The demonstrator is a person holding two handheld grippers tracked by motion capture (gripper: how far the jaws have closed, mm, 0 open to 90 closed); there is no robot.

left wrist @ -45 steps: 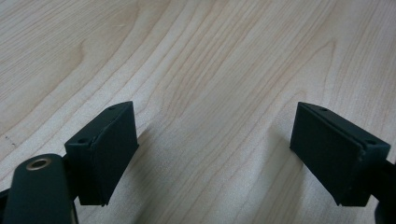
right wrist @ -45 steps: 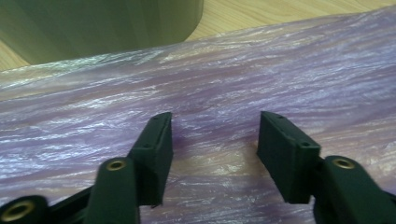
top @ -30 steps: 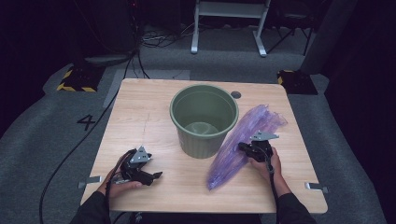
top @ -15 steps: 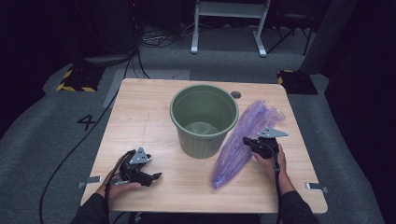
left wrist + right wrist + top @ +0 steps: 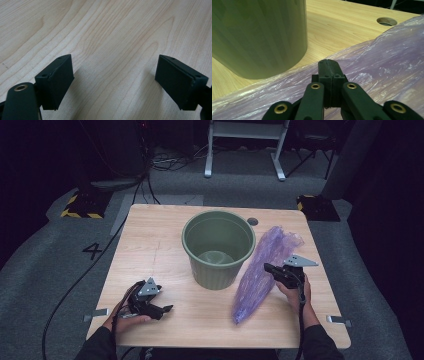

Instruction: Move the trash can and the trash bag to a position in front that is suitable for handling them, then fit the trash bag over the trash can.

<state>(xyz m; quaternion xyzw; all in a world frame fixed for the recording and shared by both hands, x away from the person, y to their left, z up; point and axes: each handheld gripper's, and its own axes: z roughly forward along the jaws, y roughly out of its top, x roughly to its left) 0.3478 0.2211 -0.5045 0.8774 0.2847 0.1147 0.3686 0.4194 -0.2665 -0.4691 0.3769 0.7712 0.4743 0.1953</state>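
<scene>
2 grippers at work: both held by a person over 1 wooden table, with 1 bucket and 1 plastic bag on it.
Table (image 5: pixel 165 245): light wood, square-cornered, with a small round hole (image 5: pixel 253 221) near its far edge, just past the bucket's rim in the high view; the same hole sits at the top right of the right gripper view.
Bucket (image 5: pixel 218 247): green, upright, open at the top, standing a little past the middle of the table; its ribbed wall takes up the upper left of the right gripper view.
Plastic bag (image 5: pixel 260 275): purple, see-through and crinkled, stretched in 1 long strip along the bucket's right side, from a bunched far end near the table's far right to a narrow near end toward the front edge; it looks to touch the bucket's wall about halfway along, though I cannot tell for sure.
Right gripper (image 5: pixel 272 269): at the bag's right edge, jaws pressed fully together and pinching a fold of the purple film; the right gripper view (image 5: pixel 329 67) has the closed tips against the plastic, with the film spreading out on both sides.
Left gripper (image 5: pixel 166 309): resting low at the front left of the table, well apart from bucket and bag; jaws spread wide with nothing between them, bare wood under them in the left gripper view (image 5: pixel 113 77).
Person's hands: 1 on each gripper, sleeves entering from the near edge.
</scene>
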